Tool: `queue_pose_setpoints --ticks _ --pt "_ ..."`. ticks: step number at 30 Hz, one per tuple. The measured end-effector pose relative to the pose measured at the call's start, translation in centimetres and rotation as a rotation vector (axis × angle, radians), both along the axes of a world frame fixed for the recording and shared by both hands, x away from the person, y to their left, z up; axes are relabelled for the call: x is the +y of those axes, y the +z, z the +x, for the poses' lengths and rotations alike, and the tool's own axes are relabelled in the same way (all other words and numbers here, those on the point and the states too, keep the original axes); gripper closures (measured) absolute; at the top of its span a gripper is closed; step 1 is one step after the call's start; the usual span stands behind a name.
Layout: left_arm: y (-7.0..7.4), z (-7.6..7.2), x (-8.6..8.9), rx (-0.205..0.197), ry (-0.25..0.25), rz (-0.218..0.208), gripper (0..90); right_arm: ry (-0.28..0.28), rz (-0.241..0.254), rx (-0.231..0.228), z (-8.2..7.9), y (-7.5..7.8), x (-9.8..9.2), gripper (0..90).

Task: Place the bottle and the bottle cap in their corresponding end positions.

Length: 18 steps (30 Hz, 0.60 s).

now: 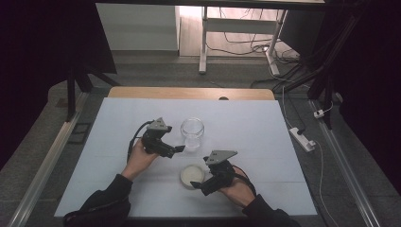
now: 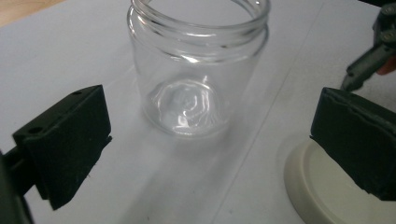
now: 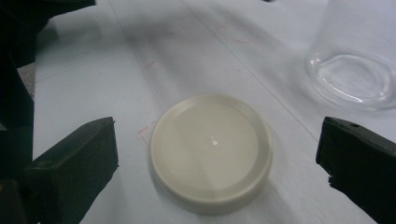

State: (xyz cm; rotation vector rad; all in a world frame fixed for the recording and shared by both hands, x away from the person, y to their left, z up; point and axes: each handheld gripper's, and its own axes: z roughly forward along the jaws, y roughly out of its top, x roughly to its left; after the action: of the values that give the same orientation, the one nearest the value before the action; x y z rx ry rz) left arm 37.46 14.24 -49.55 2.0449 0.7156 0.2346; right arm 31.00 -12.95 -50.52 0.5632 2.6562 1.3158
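Open jar (image 1: pixel 192 133) upright, lid (image 1: pixel 192 175) nearby, both claws spread, nothing between.

The glass jar (image 1: pixel 192 133) is clear and colourless, with pale highlights on its threaded rim and base. The lid (image 1: pixel 192 174) lying near the table's front edge is cream-white, plain, its inner face a shade paler than its rim. Both the left gripper (image 1: pixel 178 149) and the right gripper (image 1: pixel 195 186) are black, with matt black jaws, and each carries a grey three-cornered plate on top. The table (image 1: pixel 118 142) is covered in a pale bluish-white sheet, plain but for faint fold lines and small reddish marks beside the lid; a light wood strip shows along its far edge. The person's sleeves (image 1: pixel 101 201) are black.
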Motion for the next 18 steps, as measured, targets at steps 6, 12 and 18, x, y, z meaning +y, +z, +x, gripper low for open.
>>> queue_pose_setpoints --ticks 6,12,18 --pt "0.5 -2.5 0.9 0.008 -0.007 -0.008 0.0 -0.028 0.009 -0.013 -0.4 0.6 -1.2 0.0" --pt "0.7 -5.1 2.3 0.018 0.011 -0.043 0.0 -0.06 0.022 -0.024 -1.0 1.1 -2.7 0.0" --pt "0.8 -7.6 3.8 0.017 0.032 -0.04 0.0 -0.093 0.032 -0.039 -1.6 1.5 -4.2 0.0"
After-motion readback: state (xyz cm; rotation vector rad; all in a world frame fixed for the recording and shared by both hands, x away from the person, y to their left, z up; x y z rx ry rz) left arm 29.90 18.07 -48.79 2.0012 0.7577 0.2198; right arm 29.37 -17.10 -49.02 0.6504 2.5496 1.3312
